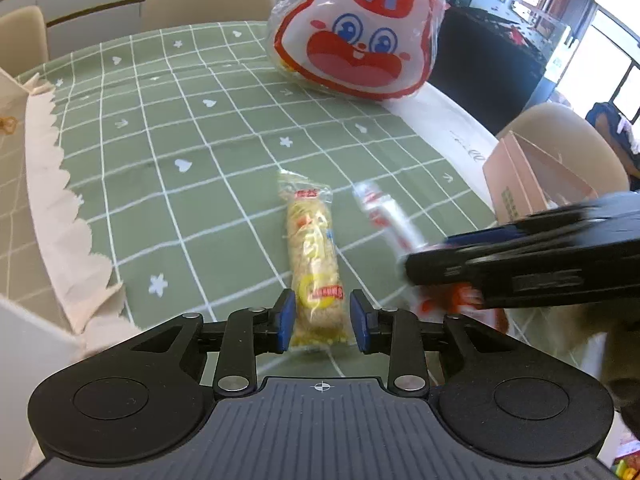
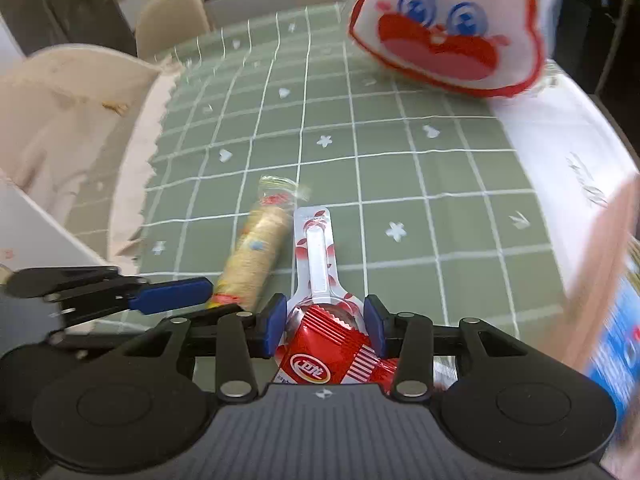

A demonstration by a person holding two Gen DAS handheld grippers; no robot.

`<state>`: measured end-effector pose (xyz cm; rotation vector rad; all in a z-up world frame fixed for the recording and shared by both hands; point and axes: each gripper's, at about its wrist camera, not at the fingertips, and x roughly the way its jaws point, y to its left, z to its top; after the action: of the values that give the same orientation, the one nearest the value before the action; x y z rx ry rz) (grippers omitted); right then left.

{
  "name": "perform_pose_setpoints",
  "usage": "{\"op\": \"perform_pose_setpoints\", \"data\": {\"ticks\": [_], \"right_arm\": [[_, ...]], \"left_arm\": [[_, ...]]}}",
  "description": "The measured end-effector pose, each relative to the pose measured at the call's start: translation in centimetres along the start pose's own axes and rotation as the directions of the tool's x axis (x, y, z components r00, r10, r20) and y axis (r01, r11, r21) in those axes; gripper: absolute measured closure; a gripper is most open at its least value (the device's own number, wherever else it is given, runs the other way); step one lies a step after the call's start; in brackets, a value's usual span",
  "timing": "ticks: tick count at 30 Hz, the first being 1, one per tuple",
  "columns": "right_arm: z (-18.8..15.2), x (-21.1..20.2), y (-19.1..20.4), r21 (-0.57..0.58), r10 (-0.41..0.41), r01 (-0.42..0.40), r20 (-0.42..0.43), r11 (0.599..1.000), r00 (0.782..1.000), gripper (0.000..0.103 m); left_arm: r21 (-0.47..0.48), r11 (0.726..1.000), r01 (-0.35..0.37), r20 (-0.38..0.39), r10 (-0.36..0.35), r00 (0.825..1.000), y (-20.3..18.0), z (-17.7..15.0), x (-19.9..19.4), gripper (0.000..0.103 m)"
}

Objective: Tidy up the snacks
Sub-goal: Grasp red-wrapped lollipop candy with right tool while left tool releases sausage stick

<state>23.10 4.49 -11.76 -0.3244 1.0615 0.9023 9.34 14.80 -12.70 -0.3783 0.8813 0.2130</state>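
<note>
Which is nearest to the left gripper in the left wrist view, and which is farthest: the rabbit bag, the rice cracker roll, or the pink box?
From the left gripper:
1. Rice cracker roll: between the jaws, lying on the cloth.
2. Pink box: to the right, at the table's edge.
3. Rabbit bag: far end, slightly right.

Black tongs [image 1: 322,322], blue pads [image 1: 286,320], ribbed grey base, silver screws
</note>
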Motion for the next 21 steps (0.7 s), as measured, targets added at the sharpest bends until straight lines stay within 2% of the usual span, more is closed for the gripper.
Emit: {"op": "perform_pose_setpoints", "data": {"ticks": [4, 8, 12, 16, 19, 21], "right_arm": [[-2.3, -4.7, -1.1, 0.073, 0.006, -0.012, 0.082, 0.997, 0.997, 0.061], [-5.4, -8.5, -2.7, 0.143, -0.071, 0.049, 0.151, 0.989, 0.986, 0.061], [-9.0, -10.4, -4.8, 0.235, -0.15, 0.12, 0.114, 0.964, 0.982, 0.061], [-12.8, -11.3, -6.1, 0.264, -0.222, 0.198, 0.066, 0.944, 0.973, 0.061], [-15.2, -11.5, -6.2, 0.236, -0.29, 0.271, 0.049, 0.933, 0.956, 0.061], [-16.7, -11.5, -6.5, 0.241, -0.314, 0.297, 0.037, 0.924, 0.949, 0.061]], "left_arm": [[0.014, 0.999, 0.03, 0.003, -0.03, 1.0, -0.5, -0.6, -1.1, 0.07], [0.038, 0.997, 0.074, -0.003, -0.074, 0.997, -1.4, -1.3, -1.6, 0.07], [0.092, 0.985, 0.147, -0.045, -0.143, 0.989, -3.1, -2.4, -1.6, 0.07], [0.178, 0.96, 0.218, -0.075, -0.208, 0.975, -5.8, -3.1, -1.5, 0.07], [0.191, 0.953, 0.235, -0.073, -0.225, 0.972, -7.4, -3.0, -0.9, 0.069], [0.16, 0.962, 0.219, -0.044, -0.215, 0.976, -8.6, -2.1, -0.2, 0.069]]}}
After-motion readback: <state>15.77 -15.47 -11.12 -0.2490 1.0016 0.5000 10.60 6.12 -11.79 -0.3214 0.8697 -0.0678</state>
